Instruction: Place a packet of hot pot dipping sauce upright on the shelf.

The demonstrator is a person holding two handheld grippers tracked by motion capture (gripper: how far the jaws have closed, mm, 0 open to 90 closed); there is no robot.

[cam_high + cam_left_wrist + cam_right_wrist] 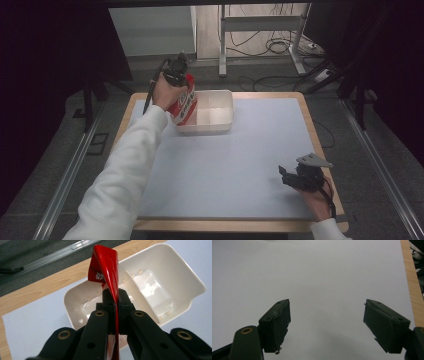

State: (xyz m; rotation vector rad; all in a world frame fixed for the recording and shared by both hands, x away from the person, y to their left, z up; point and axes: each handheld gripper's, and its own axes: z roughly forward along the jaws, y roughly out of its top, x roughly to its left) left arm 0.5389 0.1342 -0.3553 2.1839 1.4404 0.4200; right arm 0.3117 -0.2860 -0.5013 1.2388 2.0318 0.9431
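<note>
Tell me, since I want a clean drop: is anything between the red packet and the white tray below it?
Nothing visible. The left claw pinches the red packet over the white tray, whose two compartments look bare; its inner divider sits to one side of the packet.
</note>
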